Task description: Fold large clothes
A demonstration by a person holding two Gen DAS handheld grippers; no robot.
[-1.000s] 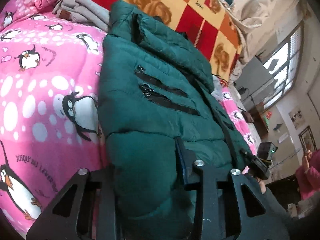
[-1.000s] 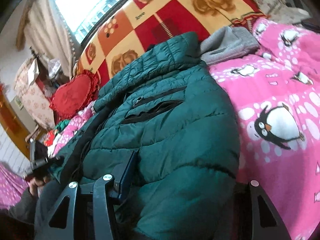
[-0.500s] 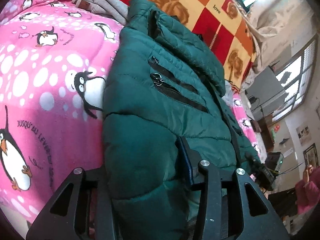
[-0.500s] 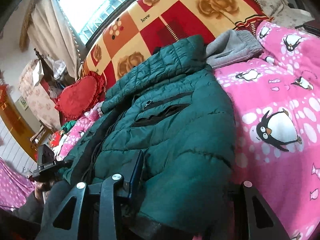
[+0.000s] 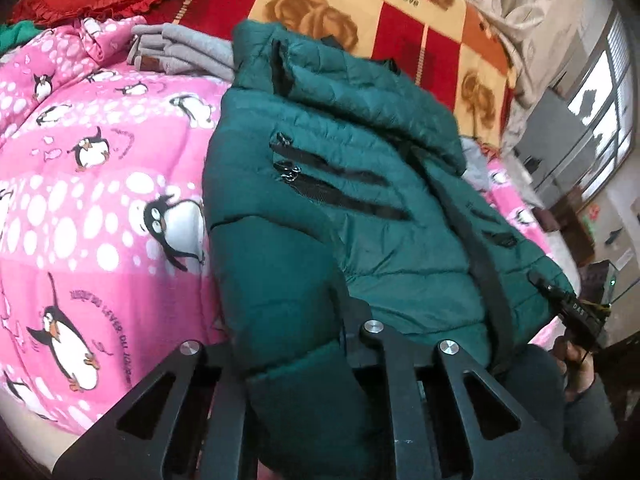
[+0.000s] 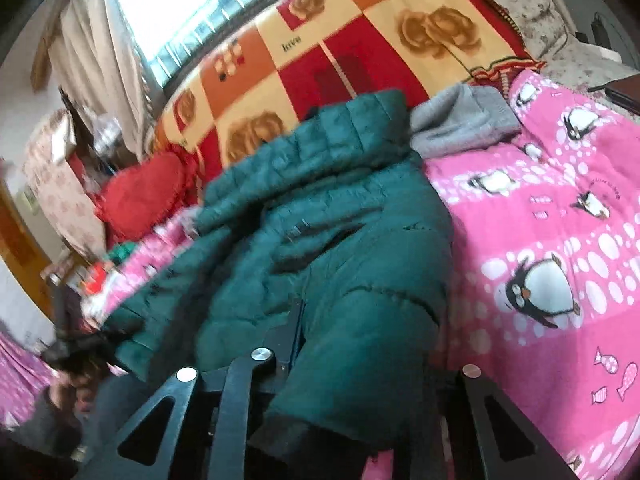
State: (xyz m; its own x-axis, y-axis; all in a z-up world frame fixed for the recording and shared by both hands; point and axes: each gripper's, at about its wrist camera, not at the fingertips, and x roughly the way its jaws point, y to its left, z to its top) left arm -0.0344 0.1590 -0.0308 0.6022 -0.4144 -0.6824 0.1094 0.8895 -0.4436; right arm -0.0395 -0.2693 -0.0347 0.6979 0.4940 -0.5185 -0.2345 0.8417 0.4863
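left tool [image 5: 296, 344] clamping jacket [image 5: 320, 200], right tool [image 6: 360, 356] closing on it

Two wrist views, close, sharing green jacket [image 5: 340, 208]

Jacket [image 5: 320, 216]: dark teal-green, quilted, with black zip lines and black front edging. Bedspread [image 5: 100, 200]: bright pink, white dots, black-and-white penguins with orange beaks and feet. Blanket [image 6: 340, 52] behind: checked red, orange and cream, brown roses, small word "love". Folded garment [image 6: 460, 124]: plain grey. Heart cushion [image 6: 144, 204]: red, frilled. Curtain [image 6: 96, 56]: beige. Both claws [image 5: 304, 360] [image 6: 360, 364]: matt black, silver screw heads.
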